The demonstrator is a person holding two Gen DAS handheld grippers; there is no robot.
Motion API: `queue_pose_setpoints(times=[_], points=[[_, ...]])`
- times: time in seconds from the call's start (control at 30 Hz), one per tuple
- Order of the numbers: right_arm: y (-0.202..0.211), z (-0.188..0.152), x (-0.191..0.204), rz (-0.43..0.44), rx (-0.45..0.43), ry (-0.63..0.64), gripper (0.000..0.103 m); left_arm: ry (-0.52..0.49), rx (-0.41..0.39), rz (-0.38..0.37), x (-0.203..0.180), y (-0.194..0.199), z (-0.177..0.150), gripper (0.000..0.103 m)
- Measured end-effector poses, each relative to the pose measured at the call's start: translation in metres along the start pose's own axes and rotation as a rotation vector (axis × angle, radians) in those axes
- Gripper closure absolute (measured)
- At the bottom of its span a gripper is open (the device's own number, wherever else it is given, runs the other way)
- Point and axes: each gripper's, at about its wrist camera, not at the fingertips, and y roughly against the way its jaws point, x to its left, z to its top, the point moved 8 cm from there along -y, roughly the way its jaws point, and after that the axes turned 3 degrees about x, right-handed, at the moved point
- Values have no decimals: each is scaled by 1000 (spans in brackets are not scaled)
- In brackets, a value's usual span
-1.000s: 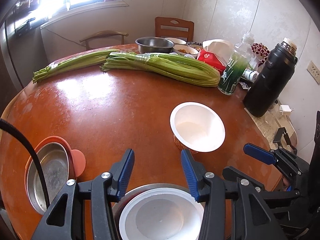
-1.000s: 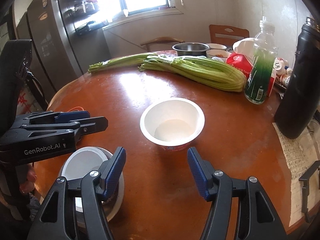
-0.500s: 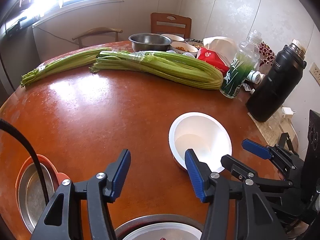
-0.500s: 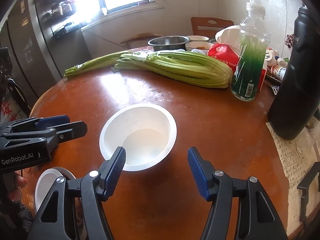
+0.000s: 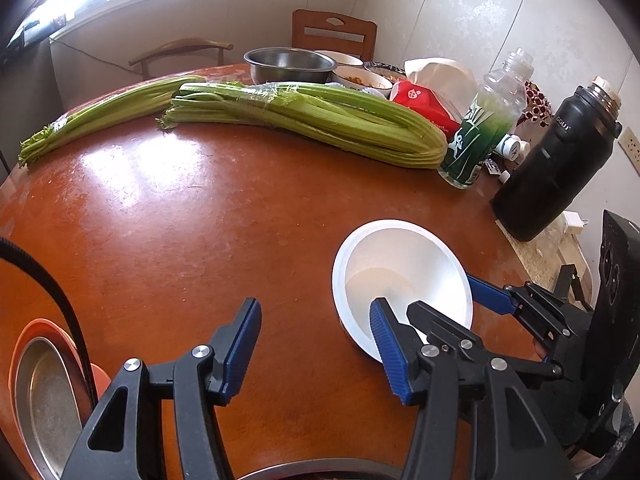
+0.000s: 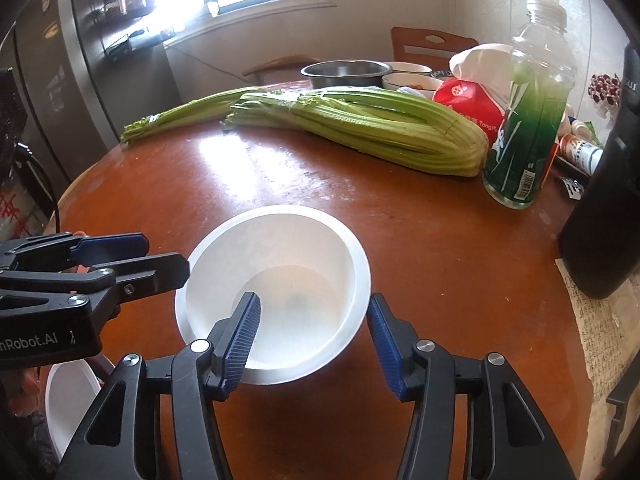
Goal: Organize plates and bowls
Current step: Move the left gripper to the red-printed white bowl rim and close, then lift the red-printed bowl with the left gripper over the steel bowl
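Step in hand is grasping the bowl (image 6: 276,292) on the table (image 6: 440,264): the right tool (image 6: 312,338), jaws just closing, straddles its near rim, apparently not yet clamped; next, close fully and lift.

The right tongs (image 6: 312,332) straddle the near right rim of a white bowl (image 6: 276,280) on the tabletop (image 6: 440,240), closing, one finger inside. Celery (image 6: 360,128) lies far behind.
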Motion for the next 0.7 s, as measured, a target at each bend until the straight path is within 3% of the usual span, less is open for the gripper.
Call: queue_pose_setpoints(times=[0.53, 0.7], points=[[-5, -8, 52, 139, 44, 71, 50, 52, 56, -59, 10, -18, -3, 47], [-1, -8, 61, 139, 42, 77, 50, 56, 45, -49, 12, -14, -4, 47]])
